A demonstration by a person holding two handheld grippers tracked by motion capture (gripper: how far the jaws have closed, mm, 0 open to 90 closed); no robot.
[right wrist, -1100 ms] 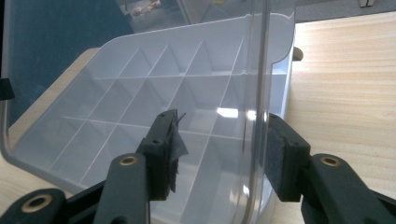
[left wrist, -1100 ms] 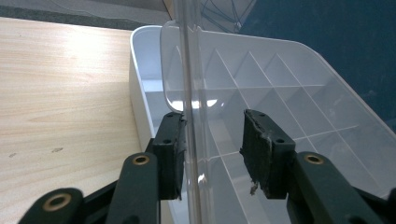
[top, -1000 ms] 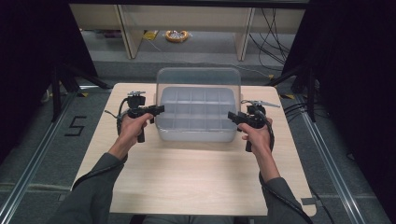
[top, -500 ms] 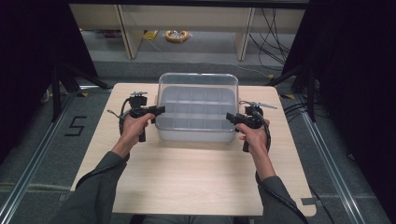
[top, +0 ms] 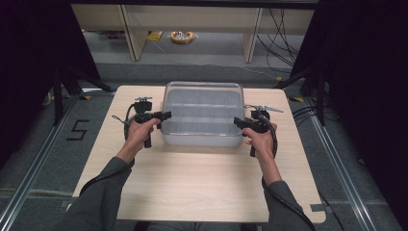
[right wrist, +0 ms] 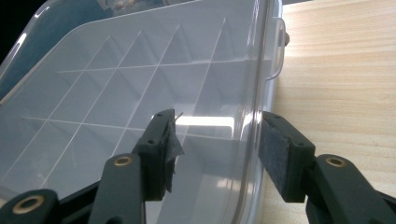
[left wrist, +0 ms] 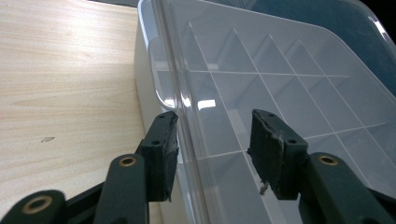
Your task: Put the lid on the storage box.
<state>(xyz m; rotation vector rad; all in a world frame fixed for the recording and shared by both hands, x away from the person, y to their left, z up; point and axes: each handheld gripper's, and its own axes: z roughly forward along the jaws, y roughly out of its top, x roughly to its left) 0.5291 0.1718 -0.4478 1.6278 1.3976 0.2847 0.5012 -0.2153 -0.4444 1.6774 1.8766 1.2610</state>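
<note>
Since the earlier frame my left gripper has been opening its jaws, which now straddle the clear box's left rim without pinching it. On the right rim, my right gripper also stands slack. Both forearms reach forward, wrists level; the box sits mid-table, toward the far edge.

A: What sort of place is this?

B: A lab-style recording room. The pale wooden table stands on grey floor with metal floor rails; black curtains hang either side.

A: Anything beyond the hand-held grippers?

B: Loose black cables, beige bench legs, a taped floor numeral.
</note>
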